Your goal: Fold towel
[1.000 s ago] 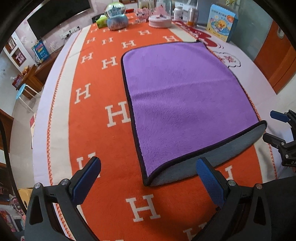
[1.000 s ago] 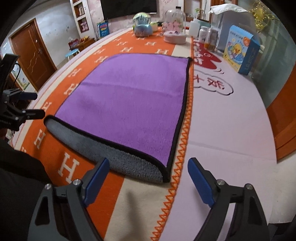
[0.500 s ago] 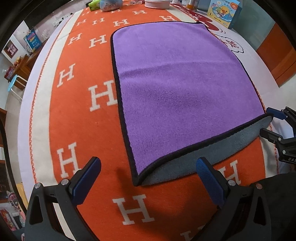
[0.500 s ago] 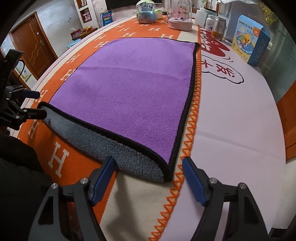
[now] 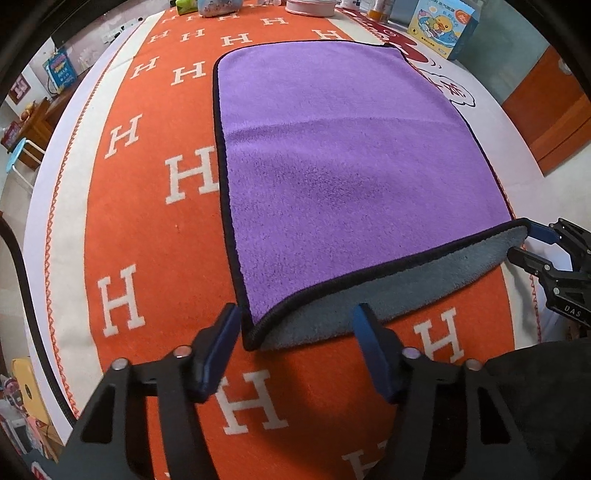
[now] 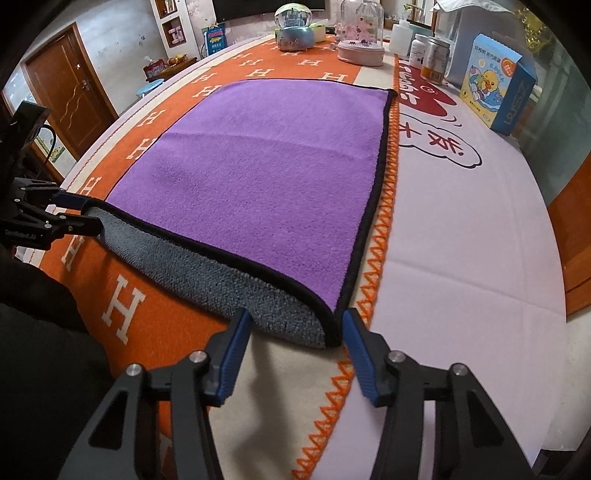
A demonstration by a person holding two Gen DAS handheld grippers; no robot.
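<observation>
A purple towel (image 5: 340, 173) with black trim and a grey underside lies flat on the orange H-patterned tablecloth (image 5: 147, 229); it also shows in the right wrist view (image 6: 266, 177). Its near edge curls up and shows grey. My left gripper (image 5: 295, 325) is open, its jaws either side of the near left corner. My right gripper (image 6: 295, 325) is open around the near right corner. Each gripper also shows in the other's view, the right one (image 5: 524, 243) and the left one (image 6: 79, 212) both at the towel's corners.
At the table's far end stand a snow globe (image 6: 293, 27), a pink glass-domed box (image 6: 360, 37), bottles (image 6: 436, 61) and a duck-printed box (image 6: 495, 96). A white cloth with red print (image 6: 461, 206) covers the right side. Wooden doors and a stool stand beyond the table.
Both grippers have moved forward and down to the towel's near corners, and their jaws have narrowed around the curled edge. The towel has not moved.
</observation>
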